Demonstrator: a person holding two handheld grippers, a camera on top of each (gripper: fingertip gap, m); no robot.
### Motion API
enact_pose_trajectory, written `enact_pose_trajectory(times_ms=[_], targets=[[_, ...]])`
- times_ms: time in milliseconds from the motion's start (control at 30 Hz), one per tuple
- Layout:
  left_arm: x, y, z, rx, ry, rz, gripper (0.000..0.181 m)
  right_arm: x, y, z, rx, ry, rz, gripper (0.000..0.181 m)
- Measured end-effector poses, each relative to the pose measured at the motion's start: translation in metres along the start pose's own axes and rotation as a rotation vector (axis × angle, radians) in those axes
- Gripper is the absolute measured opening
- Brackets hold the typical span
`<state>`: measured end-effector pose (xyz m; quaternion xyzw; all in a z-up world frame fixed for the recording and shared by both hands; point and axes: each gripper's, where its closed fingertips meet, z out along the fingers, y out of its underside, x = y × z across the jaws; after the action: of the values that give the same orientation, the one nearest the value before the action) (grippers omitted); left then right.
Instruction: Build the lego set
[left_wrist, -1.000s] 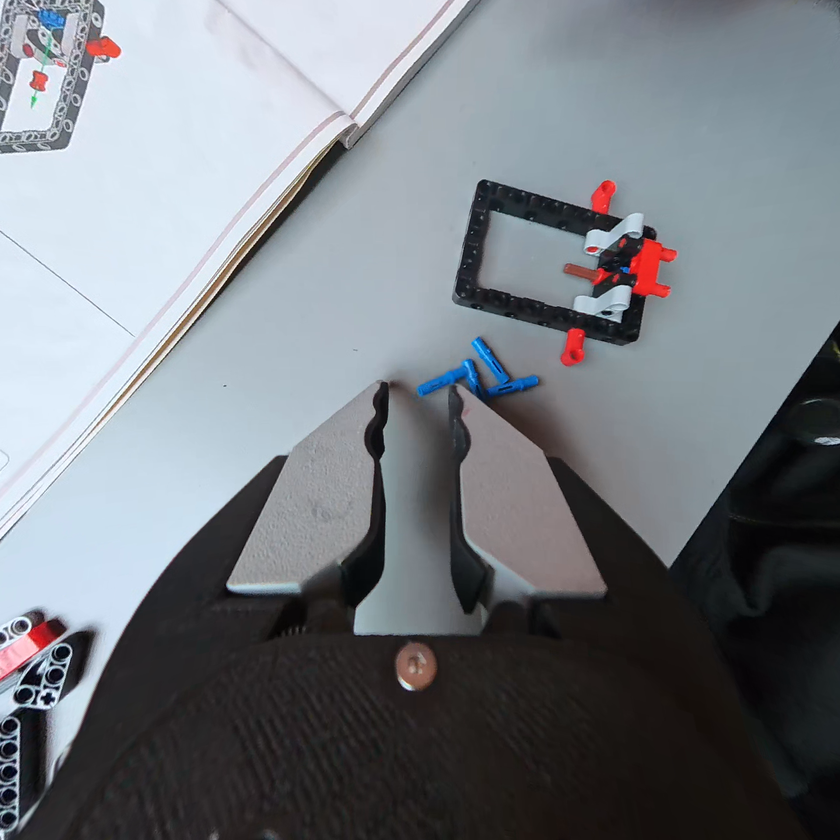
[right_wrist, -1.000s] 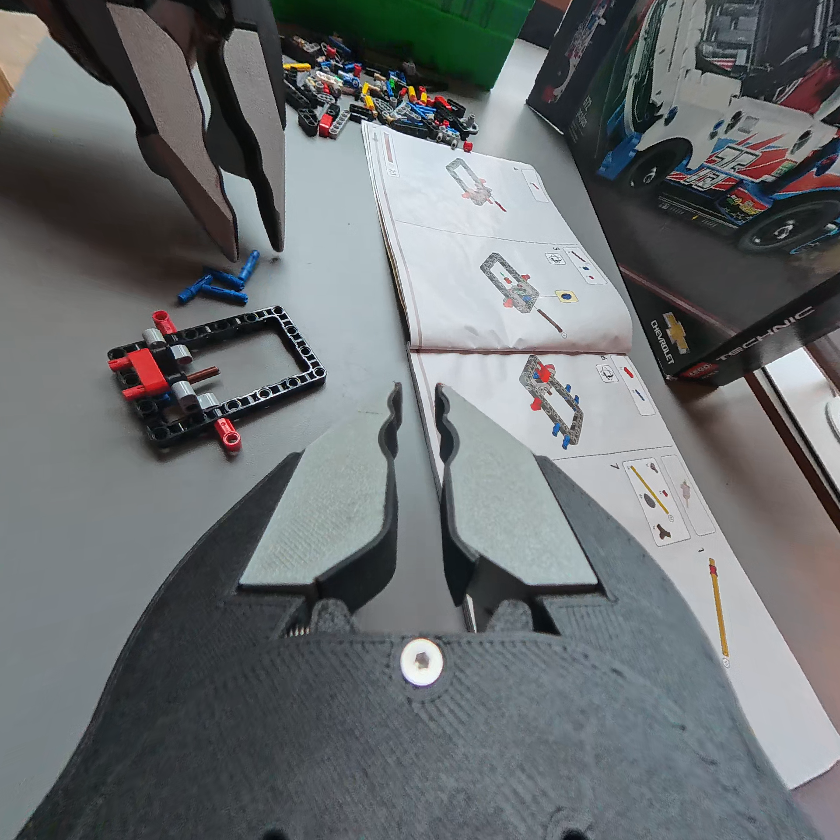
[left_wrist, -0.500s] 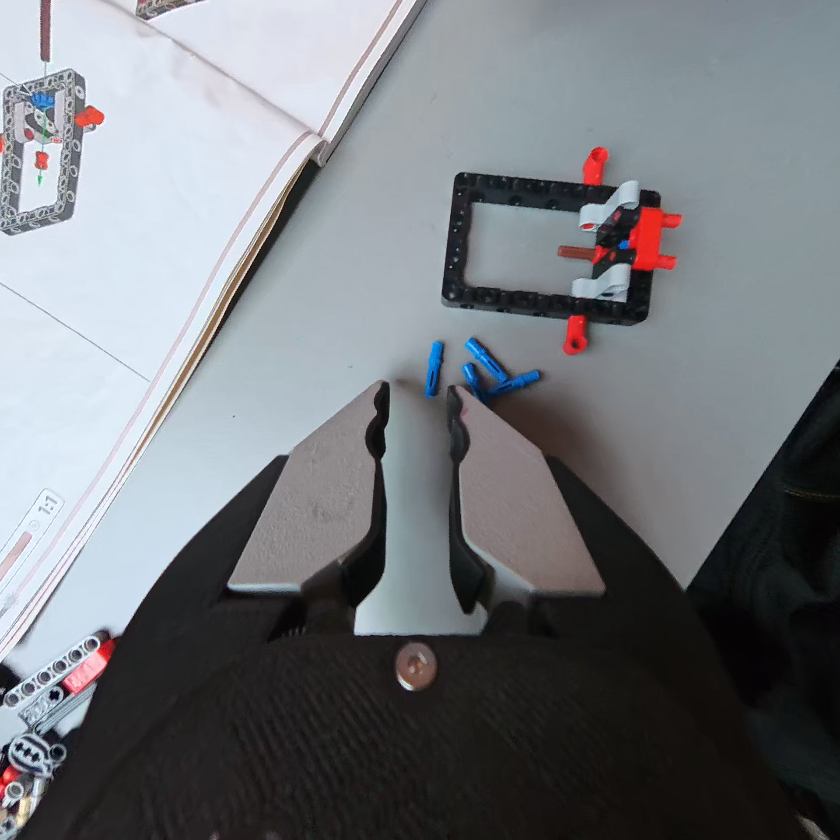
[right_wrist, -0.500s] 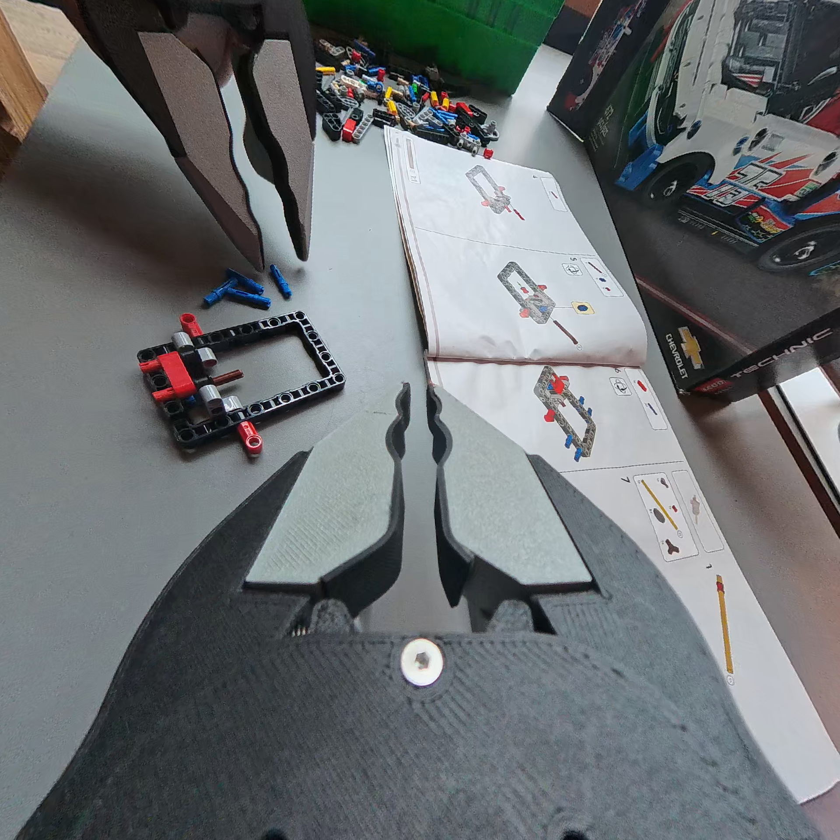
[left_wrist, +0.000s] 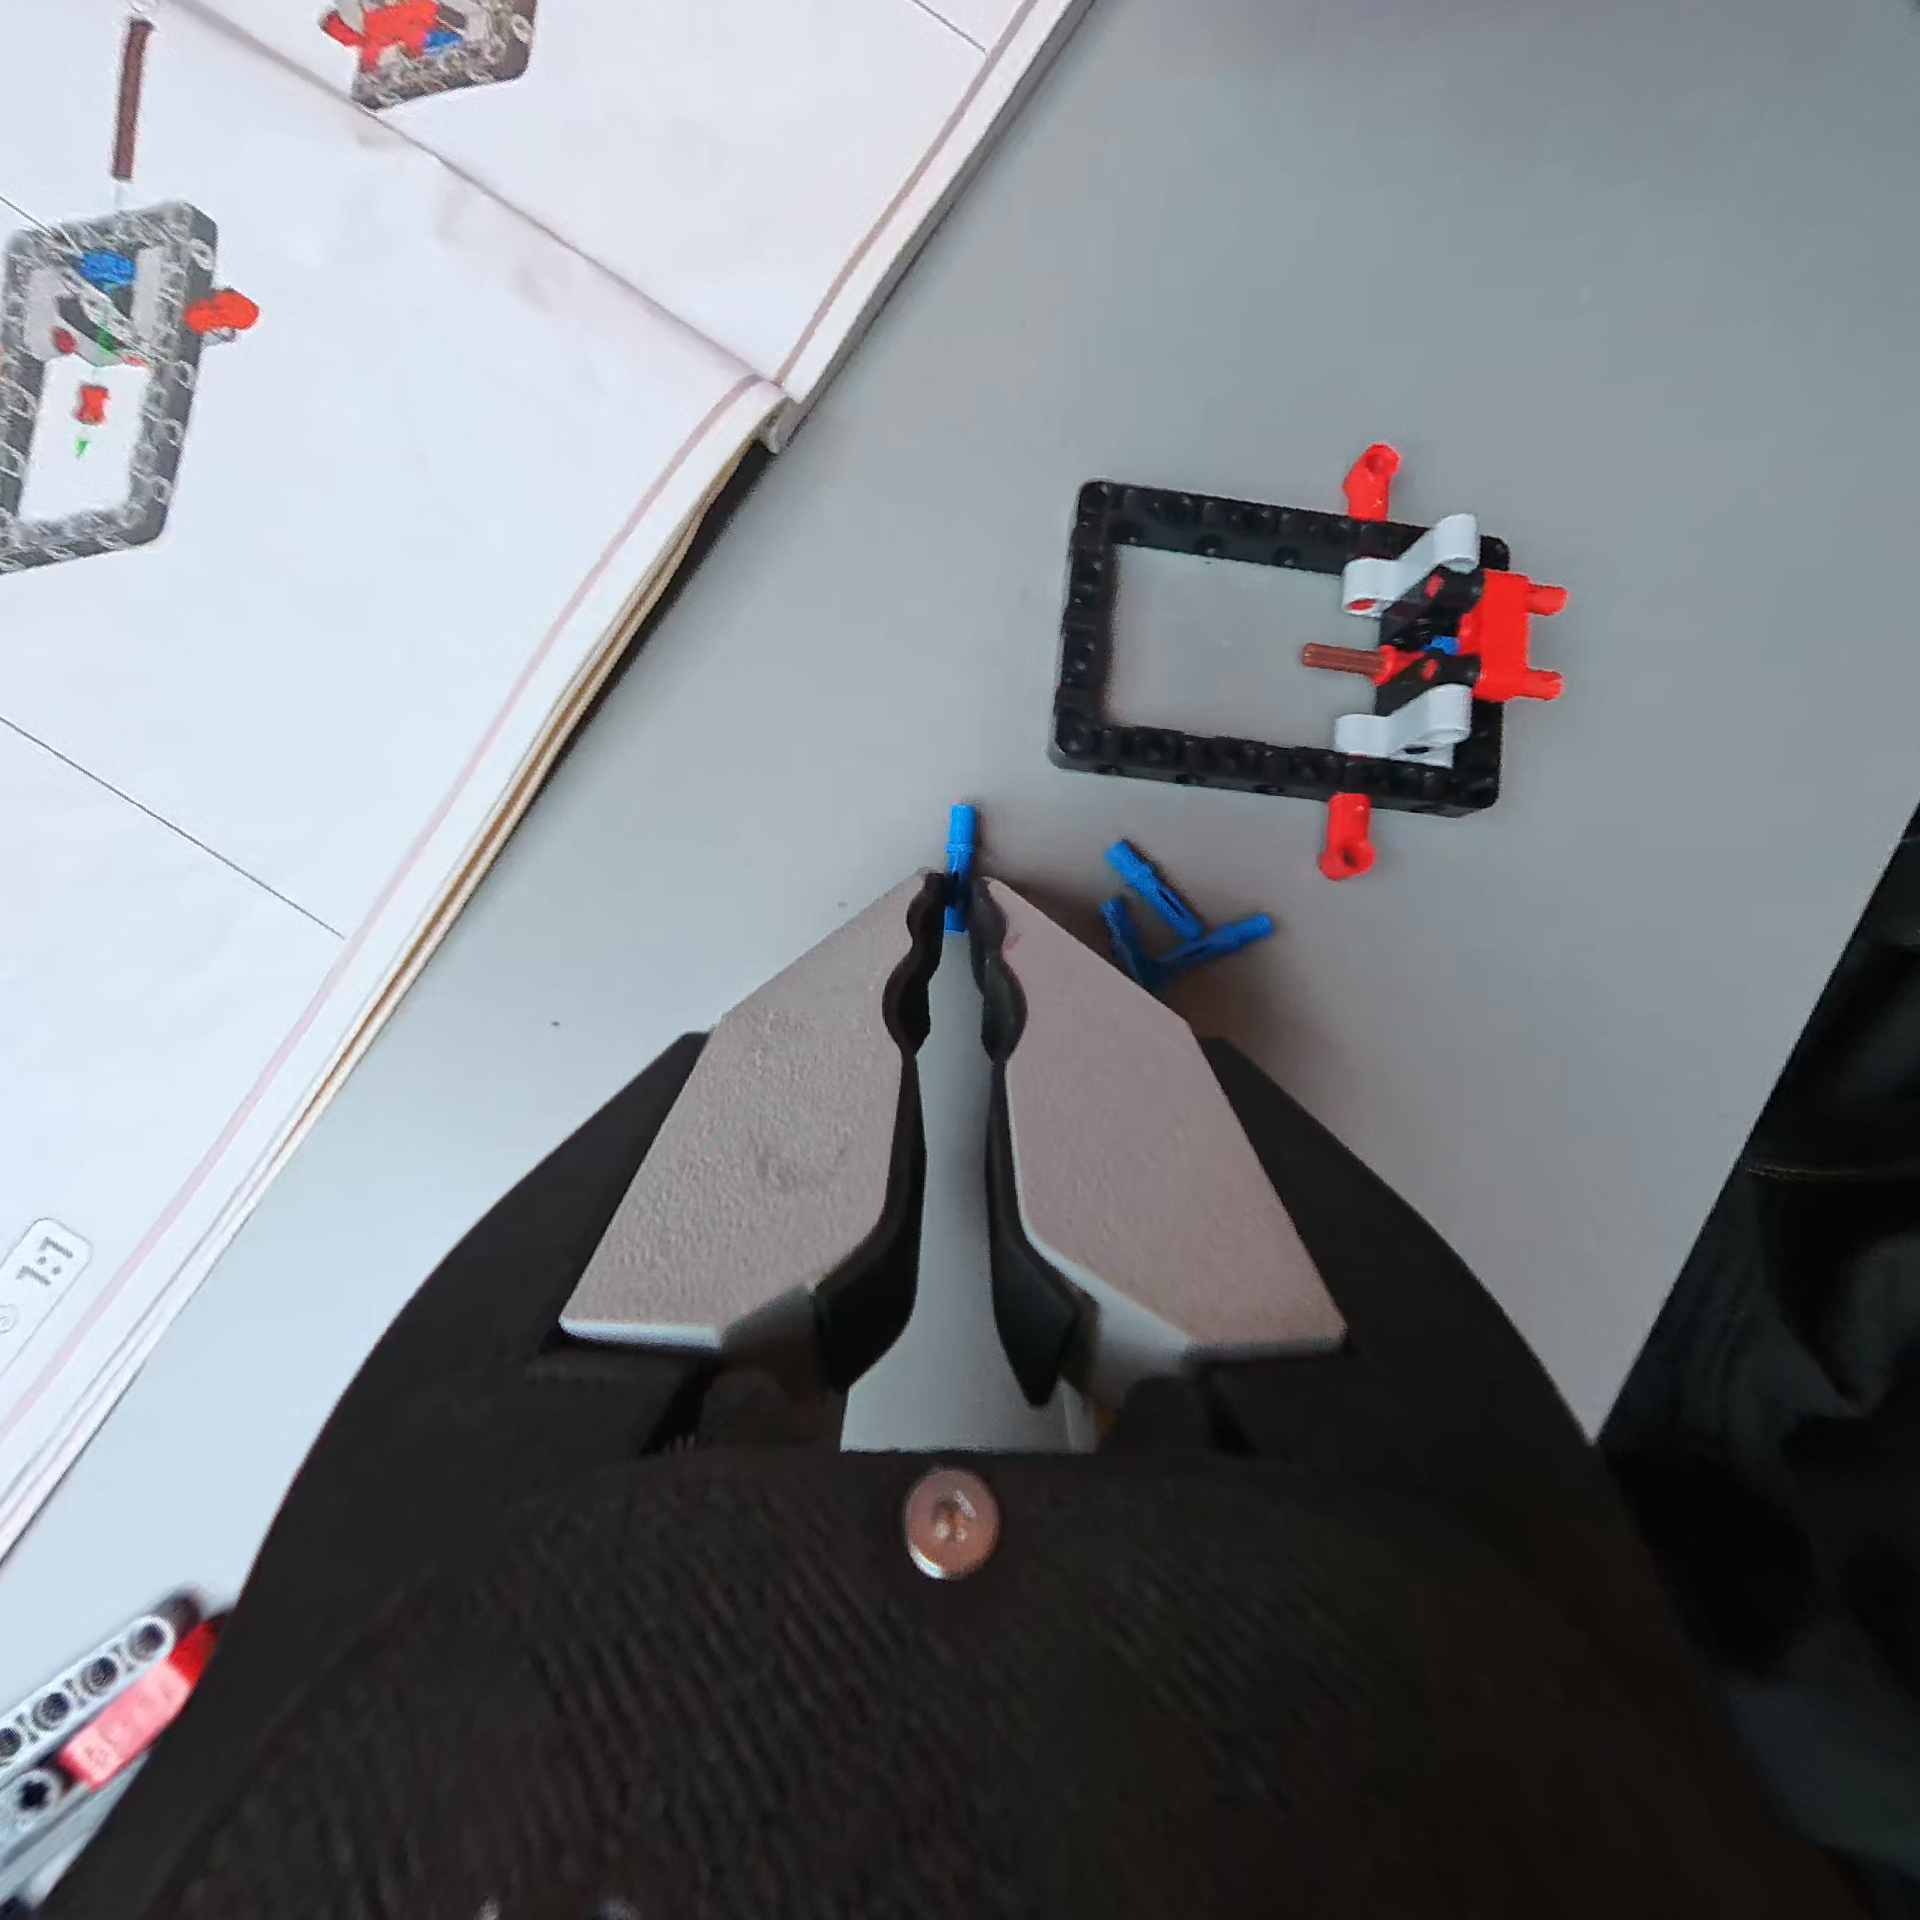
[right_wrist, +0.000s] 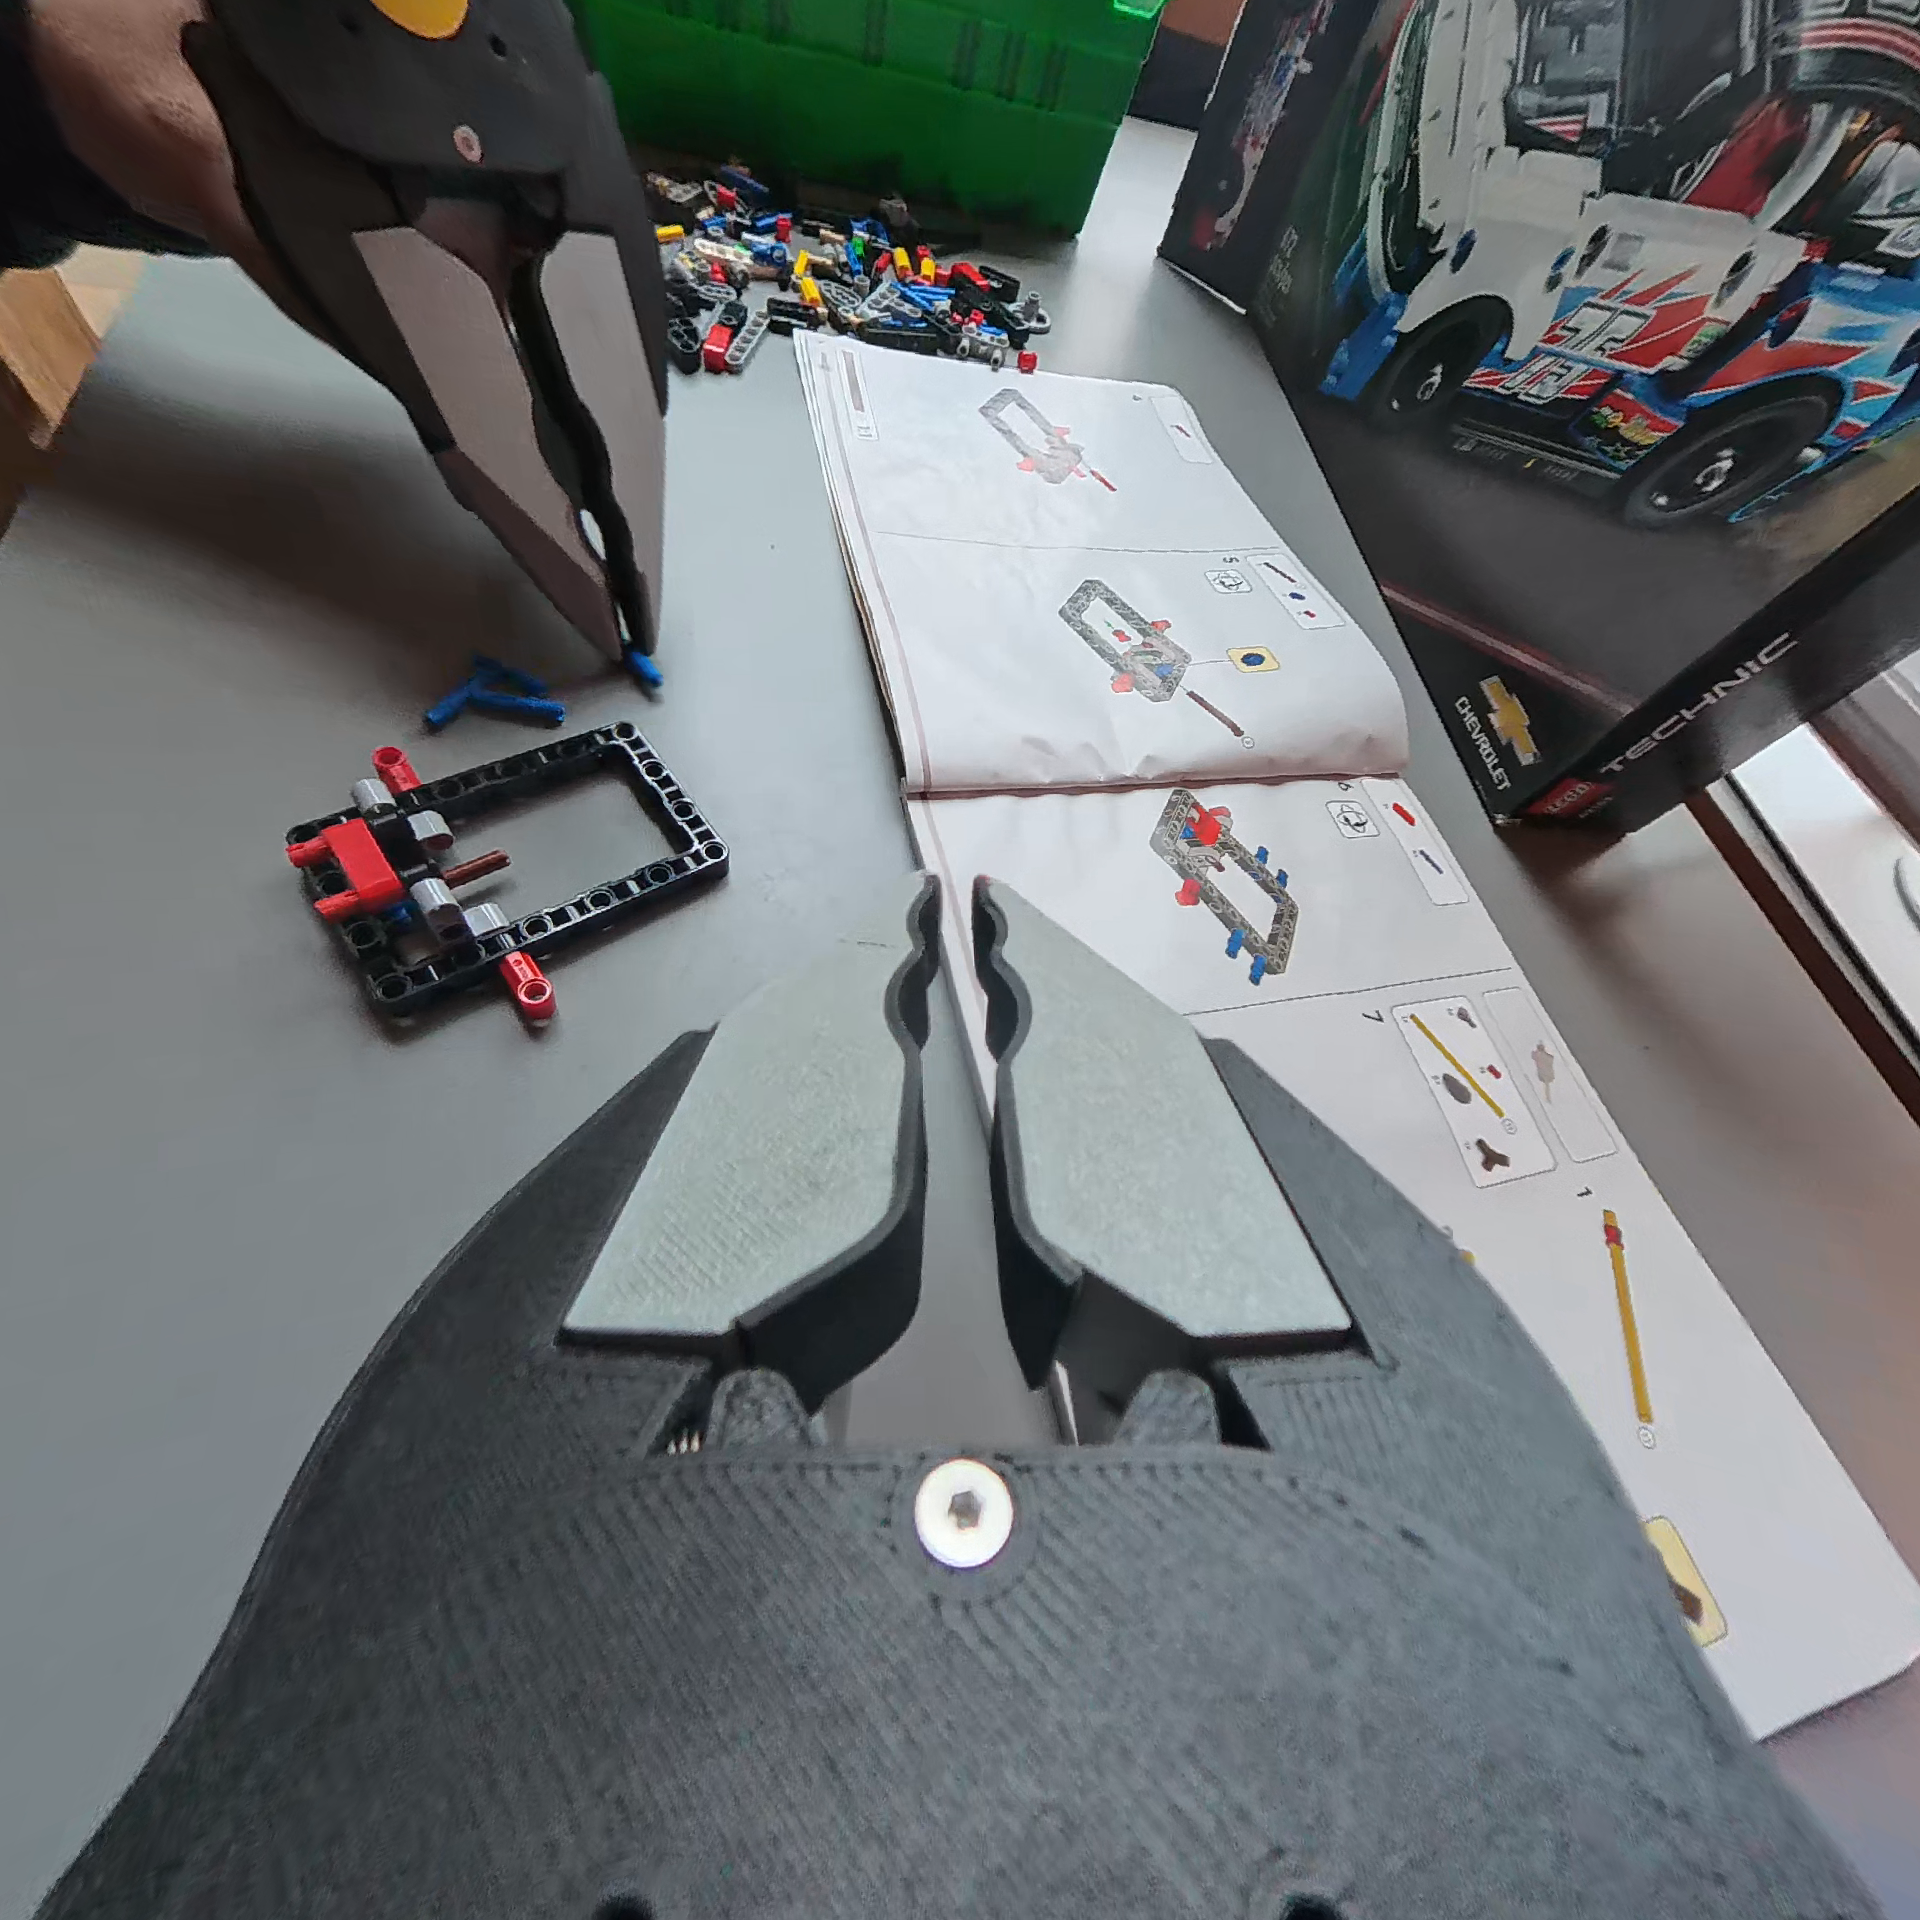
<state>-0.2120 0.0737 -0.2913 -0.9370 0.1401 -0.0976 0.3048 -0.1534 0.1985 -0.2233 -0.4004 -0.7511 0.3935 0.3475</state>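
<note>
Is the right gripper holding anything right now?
No, the right gripper hangs empty above the edge of the instruction booklet, with a narrow bare gap between its fingertips.

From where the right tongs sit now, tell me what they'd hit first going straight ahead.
Probably the open instruction booklet: the right tongs point along its left edge, empty and nearly closed. The black frame lies off to the left, likely missed. Depth is hard to judge.
</note>
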Motion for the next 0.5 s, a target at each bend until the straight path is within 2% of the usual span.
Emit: enact_pose_trajectory(times_ms=[133,267,500], targets=[[0.002,-0.023,-0.001,0.058,0.018,0.051,0.003,-0.013,0.005,0.009,-0.016,-0.071,-0.006,0.005],[0.000,-0.046,0.010,0.088,0.031,0.119,0.002,-0.015,0.012,0.015,-0.046,-0.070,-0.020,0.005],[0.003,-0.093,0.029,0.160,0.107,0.287,0.002,-0.010,0.009,0.016,0.000,-0.064,0.035,0.006]])
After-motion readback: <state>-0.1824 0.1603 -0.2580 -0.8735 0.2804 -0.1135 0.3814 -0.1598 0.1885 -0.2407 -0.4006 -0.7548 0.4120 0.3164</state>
